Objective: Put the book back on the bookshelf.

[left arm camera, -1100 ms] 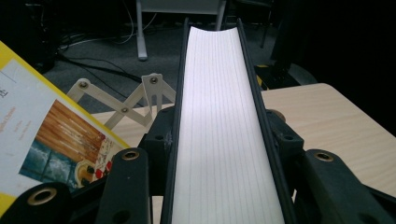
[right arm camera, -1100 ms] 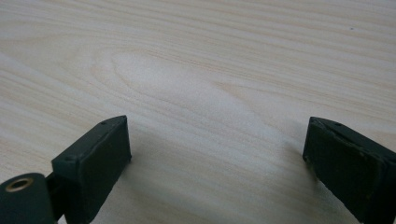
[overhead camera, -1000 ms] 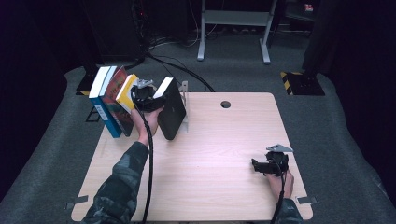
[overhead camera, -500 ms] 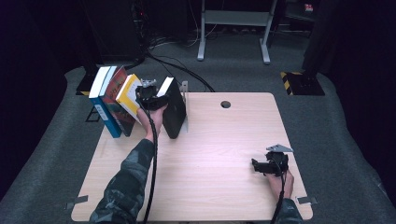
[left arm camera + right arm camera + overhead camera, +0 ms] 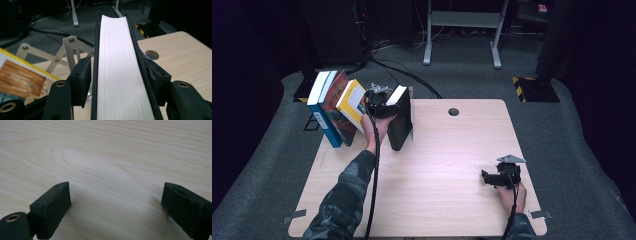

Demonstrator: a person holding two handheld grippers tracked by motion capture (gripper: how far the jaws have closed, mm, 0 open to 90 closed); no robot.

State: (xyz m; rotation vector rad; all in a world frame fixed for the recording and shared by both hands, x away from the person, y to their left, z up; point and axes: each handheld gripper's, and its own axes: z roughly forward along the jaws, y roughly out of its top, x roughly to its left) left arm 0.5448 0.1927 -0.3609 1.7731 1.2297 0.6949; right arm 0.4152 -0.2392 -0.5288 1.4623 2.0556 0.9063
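While the black book [image 5: 401,125] stands upright at upper left, the left gripper [image 5: 117,82] has just been opening around it, unclamped; the right gripper [image 5: 115,212] is held wide, empty.

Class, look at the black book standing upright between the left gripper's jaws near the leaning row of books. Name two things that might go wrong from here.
1. The left gripper has just been opening its jaws around the black book; a gap shows at one pad, so the upright book may topple.
2. The yellow book leans toward the hand; withdrawing carelessly might knock it and the leaning row down.
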